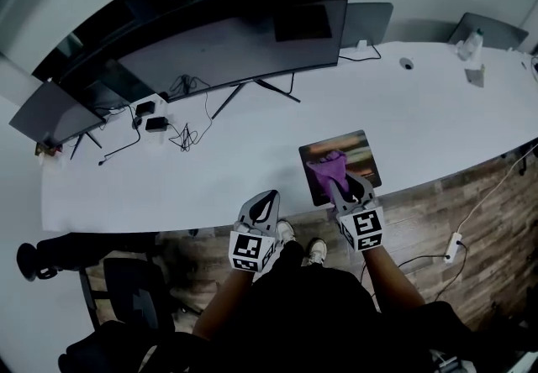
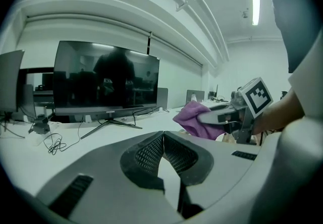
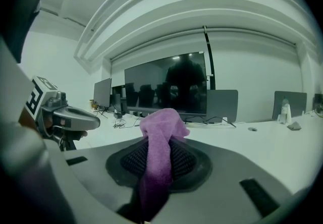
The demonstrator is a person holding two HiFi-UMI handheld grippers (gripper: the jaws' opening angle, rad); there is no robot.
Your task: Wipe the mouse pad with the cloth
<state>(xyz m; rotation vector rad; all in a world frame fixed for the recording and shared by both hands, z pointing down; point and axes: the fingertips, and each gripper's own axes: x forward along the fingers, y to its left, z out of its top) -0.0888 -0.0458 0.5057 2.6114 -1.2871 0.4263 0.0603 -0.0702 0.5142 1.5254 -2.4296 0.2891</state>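
Lower centre-left of the head view: left gripper [image 1: 267, 197], jaws pressed together on nothing, hovering at the near edge of the white table [image 1: 252, 153]. Just right of it: right gripper [image 1: 343, 185], jaws clamped on the purple cloth [image 1: 328, 166], bunched over the mouse pad [image 1: 363, 151]. Probably soft, light and floppy, so best pinched by a gathered fold, as here. Seen only from the right gripper view: cloth trailing down between the jaws. Seen only from the head view: the pad underneath.

Fuzzy purple cloth [image 3: 160, 132], smooth matt white desk [image 1: 252, 153], glossy dark monitor [image 1: 235, 44].
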